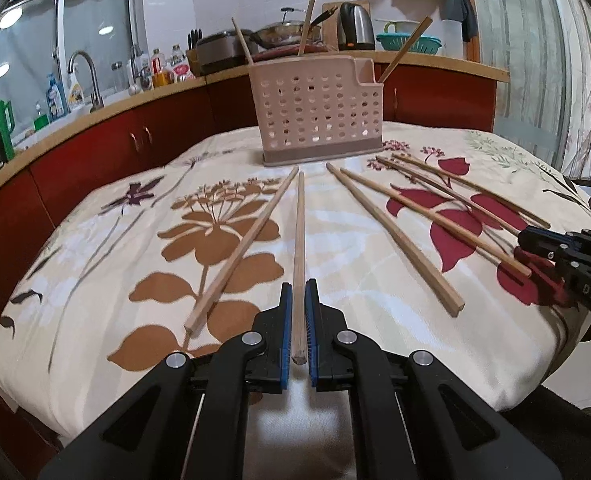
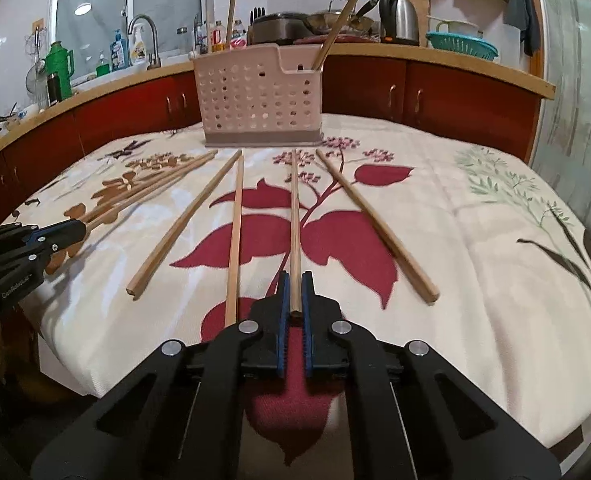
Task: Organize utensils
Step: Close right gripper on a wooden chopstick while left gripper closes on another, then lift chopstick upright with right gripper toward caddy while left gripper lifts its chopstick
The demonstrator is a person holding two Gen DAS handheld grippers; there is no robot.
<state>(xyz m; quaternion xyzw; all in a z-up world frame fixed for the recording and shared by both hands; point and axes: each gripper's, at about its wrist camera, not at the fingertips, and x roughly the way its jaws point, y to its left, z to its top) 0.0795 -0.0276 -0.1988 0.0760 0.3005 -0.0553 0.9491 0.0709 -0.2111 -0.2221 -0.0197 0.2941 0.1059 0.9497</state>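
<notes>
Chopsticks lie fanned across a floral tablecloth, their far tips pointing toward a pink perforated utensil holder that stands upright at the back of the table. Three more chopsticks lean inside the holder: two rise from its taller section and one from the lower notched compartment on its right. In the left wrist view, the left gripper has its blue-padded fingers pressed close around the near end of a round chopstick, which runs straight ahead between them toward the holder's base; whether that chopstick is lifted off the cloth cannot be told. Just left of it lies a square-section chopstick, angled outward at its near end. To the right, two more chopsticks spread toward the table's right edge, with another pair beyond them. In the right wrist view, the right gripper is likewise closed on the near end of a chopstick lying over the red leaf print. Beside it on the left rests a parallel chopstick whose near end disappears behind the gripper body, and farther left another one lies slanted. A single chopstick lies to the right, well apart. A kitchen counter with a kettle and a teal colander runs behind the table.
</notes>
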